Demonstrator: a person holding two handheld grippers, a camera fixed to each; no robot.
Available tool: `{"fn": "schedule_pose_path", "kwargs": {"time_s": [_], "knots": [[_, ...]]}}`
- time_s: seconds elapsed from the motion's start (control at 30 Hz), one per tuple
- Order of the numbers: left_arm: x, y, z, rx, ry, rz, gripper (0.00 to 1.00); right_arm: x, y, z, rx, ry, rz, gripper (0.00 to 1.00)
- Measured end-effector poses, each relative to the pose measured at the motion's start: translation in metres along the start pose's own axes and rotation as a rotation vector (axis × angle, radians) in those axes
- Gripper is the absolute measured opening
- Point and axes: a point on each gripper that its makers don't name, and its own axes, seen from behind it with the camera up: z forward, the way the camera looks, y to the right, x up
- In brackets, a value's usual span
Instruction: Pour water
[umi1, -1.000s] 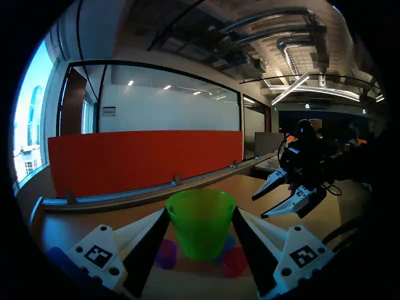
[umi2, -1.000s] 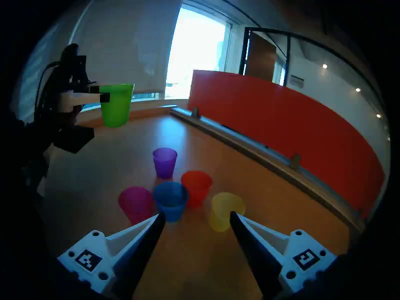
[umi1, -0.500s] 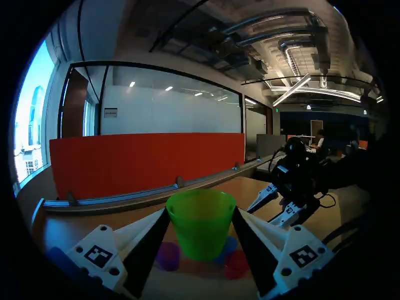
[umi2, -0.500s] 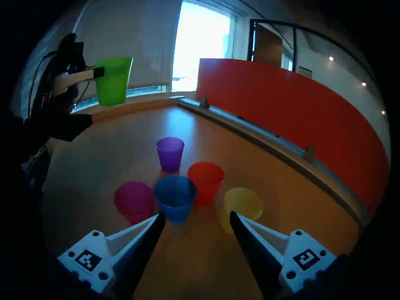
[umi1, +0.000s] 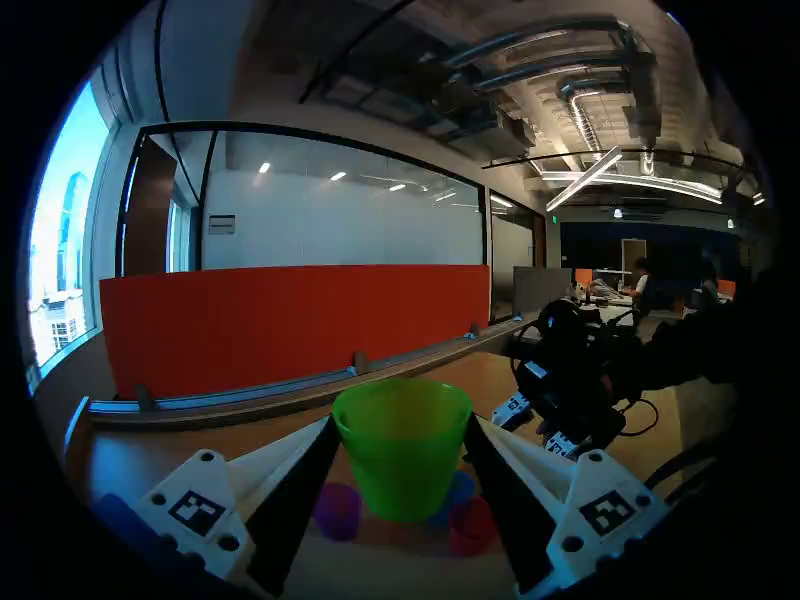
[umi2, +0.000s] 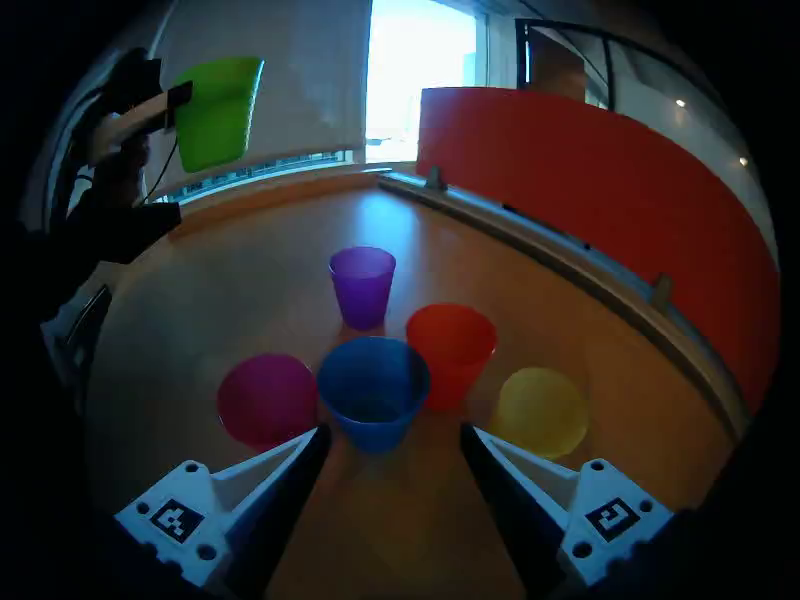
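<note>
My left gripper (umi1: 401, 440) is shut on a green cup (umi1: 402, 455), held upright in the air above the table. The right gripper view shows that green cup (umi2: 217, 112) high at the upper left, with the left gripper (umi2: 178, 98) and a hand behind it. My right gripper (umi2: 393, 440) is open and low over the table. A blue cup (umi2: 374, 392) stands just ahead of its fingertips. Around it stand a magenta cup (umi2: 267, 398), a purple cup (umi2: 362, 285), a red cup (umi2: 451, 352) and a yellow cup (umi2: 542, 410). In the left gripper view the right gripper (umi1: 532, 425) is down at the right.
The cups stand on a wooden table (umi2: 240, 270). A metal rail (umi2: 560, 262) and a red partition (umi2: 600, 190) run along its far side. Windows lie beyond the table's end. Below the green cup I see the purple cup (umi1: 338, 508) and a red cup (umi1: 470, 525).
My right gripper has moved forward and down toward the cluster of cups, so the blue cup is now close to its fingertips. The left gripper still holds the green cup steady.
</note>
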Motion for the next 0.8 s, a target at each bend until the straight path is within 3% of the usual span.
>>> {"fn": "schedule_pose_path", "kwargs": {"time_s": [0.8], "knots": [[-0.004, -0.002, -0.001, 0.000, -0.002, -0.004, 0.87, 0.019, -0.013, 0.038, 0.045, 0.011, -0.009, 0.99]]}}
